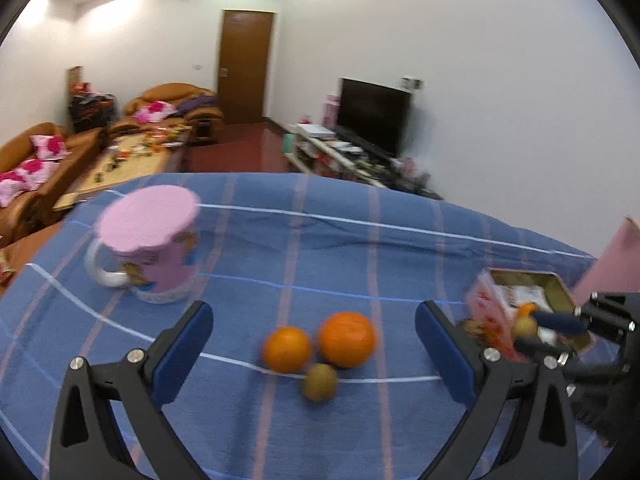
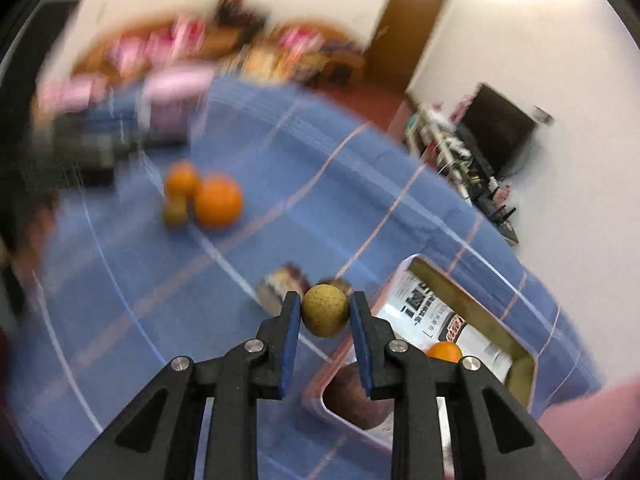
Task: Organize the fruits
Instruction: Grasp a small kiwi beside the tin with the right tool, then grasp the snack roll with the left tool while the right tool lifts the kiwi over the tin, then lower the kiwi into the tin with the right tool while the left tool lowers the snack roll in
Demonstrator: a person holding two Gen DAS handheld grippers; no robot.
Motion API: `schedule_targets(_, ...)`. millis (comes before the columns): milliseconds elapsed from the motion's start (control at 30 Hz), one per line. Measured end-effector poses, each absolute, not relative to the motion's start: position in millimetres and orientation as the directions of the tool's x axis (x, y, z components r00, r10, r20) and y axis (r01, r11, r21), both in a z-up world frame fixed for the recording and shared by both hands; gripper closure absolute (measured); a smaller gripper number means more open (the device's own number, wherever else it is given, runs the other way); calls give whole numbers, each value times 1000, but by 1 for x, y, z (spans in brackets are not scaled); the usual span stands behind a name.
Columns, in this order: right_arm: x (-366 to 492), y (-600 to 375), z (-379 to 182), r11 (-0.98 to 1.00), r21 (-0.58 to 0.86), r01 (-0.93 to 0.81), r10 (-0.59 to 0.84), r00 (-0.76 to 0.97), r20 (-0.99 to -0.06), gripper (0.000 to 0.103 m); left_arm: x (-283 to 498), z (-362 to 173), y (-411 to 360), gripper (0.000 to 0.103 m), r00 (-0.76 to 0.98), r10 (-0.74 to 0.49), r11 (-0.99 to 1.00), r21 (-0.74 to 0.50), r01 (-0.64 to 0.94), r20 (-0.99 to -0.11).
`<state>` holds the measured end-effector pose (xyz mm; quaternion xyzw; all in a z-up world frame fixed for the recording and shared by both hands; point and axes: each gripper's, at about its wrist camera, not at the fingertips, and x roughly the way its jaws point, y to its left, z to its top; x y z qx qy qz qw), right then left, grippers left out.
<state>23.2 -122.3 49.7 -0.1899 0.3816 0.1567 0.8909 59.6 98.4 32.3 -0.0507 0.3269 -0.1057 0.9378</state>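
Observation:
My right gripper point(image 2: 325, 312) is shut on a small yellow-brown round fruit point(image 2: 325, 310) and holds it above the left edge of an open tin box point(image 2: 520, 376). The box holds a small orange point(image 2: 444, 351) and a dark round fruit point(image 2: 352, 396). In the left wrist view my left gripper point(image 1: 314, 344) is open and empty, above two oranges point(image 1: 347, 339) point(image 1: 287, 349) and a kiwi point(image 1: 320, 381) on the blue checked cloth point(image 1: 320, 240). The right gripper point(image 1: 532, 330) and tin box point(image 1: 560, 292) also show at the right of the left wrist view.
A pink mug point(image 1: 154, 248) with a pink lid stands at the left of the cloth. A small dark wrapped item point(image 2: 280, 282) lies beside the box. A pink lid point(image 1: 616, 256) leans behind the box. A sofa, a television and a door are beyond the table.

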Motion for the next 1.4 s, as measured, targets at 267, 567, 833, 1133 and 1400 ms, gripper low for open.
schedule_targets(267,-6,-192,40,991,32,-133,128,815,-565,76,64,9,35,15,644,-385,917,-190,352,-662)
schedule_targets(567,1,-206,36,994,78,-82,111,838,-535,76,74,-18,-28,39,567,-328,907,-85,412,-755)
schedule_targets(833,-4,-206,36,991,80,-103,130,839,-528,76,86,-32,-44,53,570,-232,931,-10,364,-789)
schedule_targets(1133,-1,-211,33,993,91,-80,116,841,-529,76,80,-21,-16,64,621,-273,950,-104,294,-735)
schedule_targets(1400,-9,-215,42,990,105,-94,134,861,-491,76,40,19,-13,64,799,-265,964,-141,225,-539)
